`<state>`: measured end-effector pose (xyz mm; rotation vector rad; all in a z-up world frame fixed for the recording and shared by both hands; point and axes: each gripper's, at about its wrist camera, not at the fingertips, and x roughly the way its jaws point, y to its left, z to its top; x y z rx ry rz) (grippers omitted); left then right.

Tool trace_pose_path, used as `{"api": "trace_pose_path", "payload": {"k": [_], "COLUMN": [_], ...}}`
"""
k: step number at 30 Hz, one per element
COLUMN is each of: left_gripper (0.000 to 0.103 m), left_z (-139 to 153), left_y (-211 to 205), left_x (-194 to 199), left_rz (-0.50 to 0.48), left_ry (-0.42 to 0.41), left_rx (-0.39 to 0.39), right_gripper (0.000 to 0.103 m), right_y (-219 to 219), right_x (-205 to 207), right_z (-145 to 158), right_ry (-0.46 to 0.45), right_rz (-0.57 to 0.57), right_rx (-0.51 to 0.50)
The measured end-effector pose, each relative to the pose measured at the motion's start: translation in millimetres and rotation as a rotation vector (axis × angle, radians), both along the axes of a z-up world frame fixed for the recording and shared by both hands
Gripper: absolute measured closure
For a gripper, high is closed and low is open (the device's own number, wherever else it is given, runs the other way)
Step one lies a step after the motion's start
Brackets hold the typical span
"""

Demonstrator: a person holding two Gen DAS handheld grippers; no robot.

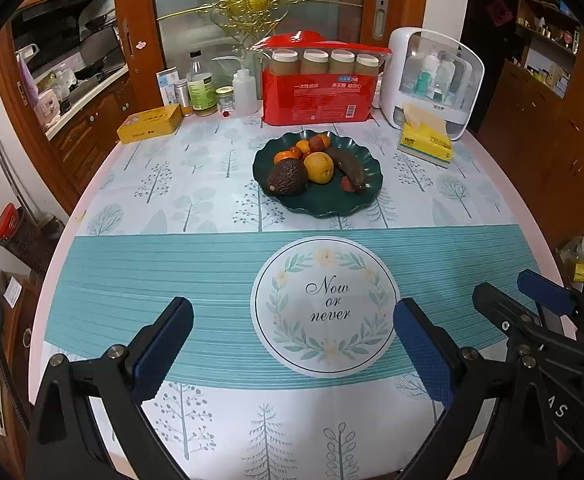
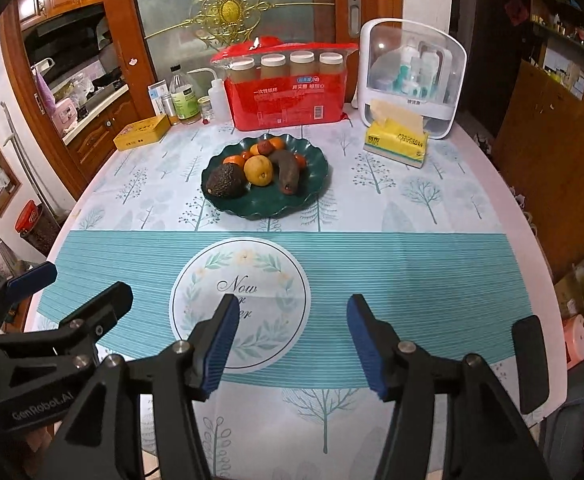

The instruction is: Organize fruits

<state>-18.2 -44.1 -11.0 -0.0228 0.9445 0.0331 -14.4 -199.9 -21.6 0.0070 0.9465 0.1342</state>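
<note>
A dark green scalloped plate point(image 1: 331, 204) point(image 2: 307, 196) sits mid-table, far from both grippers. On it lie a dark avocado point(image 1: 287, 177) point(image 2: 226, 181), a yellow round fruit point(image 1: 319, 167) point(image 2: 258, 170), a brown overripe banana point(image 1: 347, 166) point(image 2: 288, 174), small oranges point(image 1: 288, 155) and small red fruits point(image 1: 346, 184). My left gripper point(image 1: 292, 344) is open and empty over the near table. My right gripper point(image 2: 292, 340) is open and empty beside it; it also shows in the left wrist view point(image 1: 531, 292), and the left gripper shows in the right wrist view point(image 2: 76, 284).
Along the back edge stand a red cup package point(image 1: 317, 96), a white storage box point(image 1: 435, 84), a yellow tissue pack point(image 1: 425, 142), bottles point(image 1: 202, 88) and a yellow tin point(image 1: 150, 124). The tablecloth has a round "Now or never" print point(image 1: 325, 304).
</note>
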Motion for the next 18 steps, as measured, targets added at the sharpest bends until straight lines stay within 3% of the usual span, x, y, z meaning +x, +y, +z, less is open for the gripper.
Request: {"api": "trace_pose_path", "payload": {"k": [18], "left_gripper": [0.003], "left_z": [-3.5], "left_y": [-3.7], "left_x": [-7.6], "left_rz": [0.022], "left_ry": [0.000], "left_rx": [0.013], "right_gripper": [0.046], "right_y": [-3.5], "right_x": [-6.2], "right_z": [0.6], "right_ry": [0.003], "right_rz": [-0.001], "right_rx": [-0.004]}}
